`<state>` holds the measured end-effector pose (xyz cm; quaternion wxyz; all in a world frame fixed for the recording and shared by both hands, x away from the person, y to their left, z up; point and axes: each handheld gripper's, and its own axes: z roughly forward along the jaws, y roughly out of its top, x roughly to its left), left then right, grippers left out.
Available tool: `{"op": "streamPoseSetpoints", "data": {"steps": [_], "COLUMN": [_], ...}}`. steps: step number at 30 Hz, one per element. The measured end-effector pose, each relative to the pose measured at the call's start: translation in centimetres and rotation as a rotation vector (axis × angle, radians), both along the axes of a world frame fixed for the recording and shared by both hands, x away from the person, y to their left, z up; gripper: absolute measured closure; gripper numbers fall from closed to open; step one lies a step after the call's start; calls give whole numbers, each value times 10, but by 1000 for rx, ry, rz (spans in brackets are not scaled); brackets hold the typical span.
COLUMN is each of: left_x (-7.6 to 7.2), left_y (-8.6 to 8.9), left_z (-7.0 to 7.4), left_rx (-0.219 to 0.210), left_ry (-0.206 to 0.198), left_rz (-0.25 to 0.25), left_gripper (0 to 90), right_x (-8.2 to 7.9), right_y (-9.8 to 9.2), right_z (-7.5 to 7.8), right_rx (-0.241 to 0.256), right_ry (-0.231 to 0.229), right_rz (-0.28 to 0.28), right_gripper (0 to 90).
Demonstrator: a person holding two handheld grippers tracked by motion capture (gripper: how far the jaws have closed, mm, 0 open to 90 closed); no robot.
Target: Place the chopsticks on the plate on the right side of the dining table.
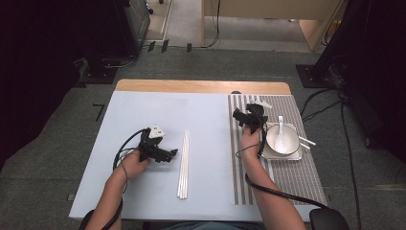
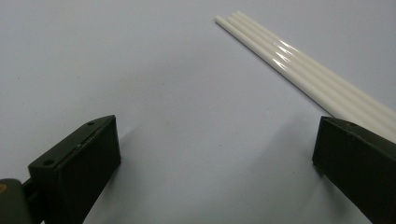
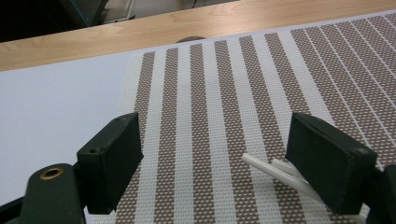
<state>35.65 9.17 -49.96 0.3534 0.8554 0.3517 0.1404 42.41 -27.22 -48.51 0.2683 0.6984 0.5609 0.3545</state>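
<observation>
White chopsticks (image 1: 183, 165) just beside left gripper (image 1: 173, 153)

Right gripper (image 3: 215, 163) with jaws spread wide, nothing between them, poised over a brown-and-white striped woven placemat (image 3: 224, 93). Two white stick ends (image 3: 261, 165) lying on the mat just beside the right-hand jaw, running partly behind it. Pale blue table cover (image 3: 56, 112) to the left of the mat, bare wooden table edge (image 3: 187, 23) along the top.
</observation>
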Motion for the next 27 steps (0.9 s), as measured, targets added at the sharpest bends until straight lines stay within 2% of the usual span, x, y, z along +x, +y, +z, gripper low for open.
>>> {"op": "streamPoseSetpoints", "data": {"steps": [27], "left_x": [0], "left_y": [0], "left_z": [0], "left_rx": [-1], "left_ry": [-1], "left_rz": [2], "left_gripper": [4], "right_x": [-26], "right_y": [7], "right_z": [0], "right_rx": [18], "right_ry": [-6], "right_rz": [65], "right_gripper": [182]}}
